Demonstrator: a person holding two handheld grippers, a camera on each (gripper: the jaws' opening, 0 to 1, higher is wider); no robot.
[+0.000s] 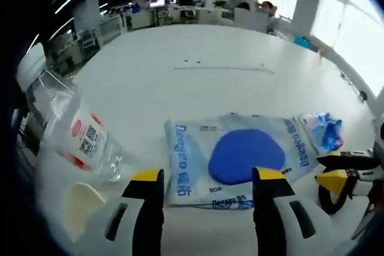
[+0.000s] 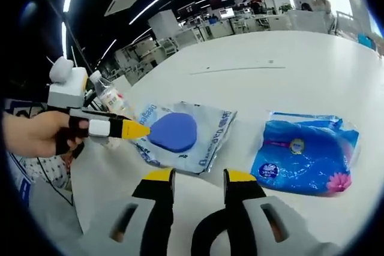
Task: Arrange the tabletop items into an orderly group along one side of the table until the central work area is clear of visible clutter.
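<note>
"Deeyeo" packet, QR-labelled bottle, blue tissue pack

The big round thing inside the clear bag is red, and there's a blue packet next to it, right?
Not quite: the round thing inside the clear bag is blue, not red, as the right gripper view shows. The blue packet does lie beside it.

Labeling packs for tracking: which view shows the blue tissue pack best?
Right gripper view: the blue tissue pack lies whole and unblocked on the white table, printed face up. In the left gripper view it sits at the edge, small, warped, partly behind the right gripper.
</note>
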